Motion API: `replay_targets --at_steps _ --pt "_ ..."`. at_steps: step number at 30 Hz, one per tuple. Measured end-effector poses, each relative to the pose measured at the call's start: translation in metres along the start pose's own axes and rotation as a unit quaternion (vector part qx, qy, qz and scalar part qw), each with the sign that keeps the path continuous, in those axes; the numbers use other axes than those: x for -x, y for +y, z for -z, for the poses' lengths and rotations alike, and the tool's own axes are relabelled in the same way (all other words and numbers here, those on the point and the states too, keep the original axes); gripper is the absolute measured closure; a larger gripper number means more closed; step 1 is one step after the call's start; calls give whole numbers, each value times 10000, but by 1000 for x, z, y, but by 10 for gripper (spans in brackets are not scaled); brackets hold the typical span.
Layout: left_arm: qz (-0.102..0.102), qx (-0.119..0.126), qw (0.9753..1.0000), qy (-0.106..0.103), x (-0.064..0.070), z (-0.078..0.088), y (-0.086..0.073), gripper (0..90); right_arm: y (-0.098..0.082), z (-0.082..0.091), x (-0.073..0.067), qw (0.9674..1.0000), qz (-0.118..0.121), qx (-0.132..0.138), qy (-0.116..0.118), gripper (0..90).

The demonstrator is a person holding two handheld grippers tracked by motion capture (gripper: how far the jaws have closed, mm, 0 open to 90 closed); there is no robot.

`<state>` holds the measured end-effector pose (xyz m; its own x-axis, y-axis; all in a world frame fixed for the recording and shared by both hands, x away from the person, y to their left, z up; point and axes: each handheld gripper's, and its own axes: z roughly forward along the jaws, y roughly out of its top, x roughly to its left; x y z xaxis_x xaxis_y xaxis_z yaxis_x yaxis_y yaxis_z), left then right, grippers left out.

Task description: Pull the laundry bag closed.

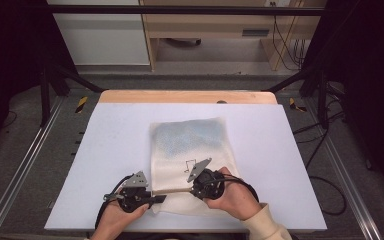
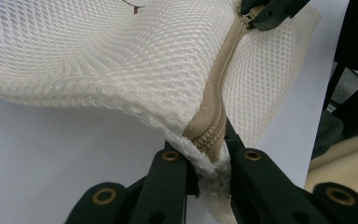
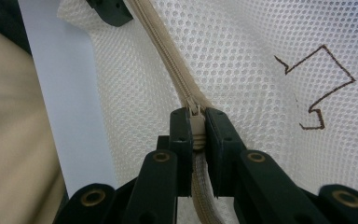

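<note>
A white mesh bag lies on the counter near its front edge, roughly midway along it, with its beige zipper running along the bag's near end. The left claw is clamped on the bag's corner at one end of the zipper. The right claw is clamped on the zipper pull, part-way along the track. The zipper looks partly run; whether it is being opened or closed is unclear, and the rest of the track remains.
</note>
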<state>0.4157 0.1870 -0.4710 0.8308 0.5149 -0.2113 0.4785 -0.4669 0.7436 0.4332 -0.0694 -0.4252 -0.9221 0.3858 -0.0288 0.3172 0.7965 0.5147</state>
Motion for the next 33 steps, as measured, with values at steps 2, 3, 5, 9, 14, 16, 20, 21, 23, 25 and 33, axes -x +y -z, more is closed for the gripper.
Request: replay_targets --at_steps 2,3,5,9,14,16,20,21,23,25,33 --pt "16 6 10000 6 -1 0 0 852 0 0 1 10000 9 22 14 819" --pt "23 1 10000 15 -1 0 0 852 0 0 1 10000 9 25 17 819" --pt "28 -5 10000 40 -1 0 -1 852 0 0 -1 10000 -23 19 5 819" --pt "67 -14 9999 104 -2 0 -2 852 0 -2 -2 10000 -6 7 0 819" --pt "109 16 9999 129 -4 3 -2 852 1 -2 -2 10000 -10 63 22 819" --pt "134 15 9998 132 -5 3 -2 852 0 -1 -2 10000 -52 64 7 820" --pt "126 18 9998 133 -5 3 -2 852 -1 -1 -1 10000 -74 51 -6 820" --pt "125 11 9998 128 -5 3 -2 852 -1 0 -1 10000 -57 53 0 819" --pt "125 9 9998 129 -5 3 -2 851 -1 0 -2 9999 -79 62 6 820" --pt "124 5 9998 135 -5 3 -2 851 -2 0 -1 10000 -49 79 8 820" --pt "103 3 9999 126 -5 4 -2 851 -3 0 -2 9999 -93 112 7 819"
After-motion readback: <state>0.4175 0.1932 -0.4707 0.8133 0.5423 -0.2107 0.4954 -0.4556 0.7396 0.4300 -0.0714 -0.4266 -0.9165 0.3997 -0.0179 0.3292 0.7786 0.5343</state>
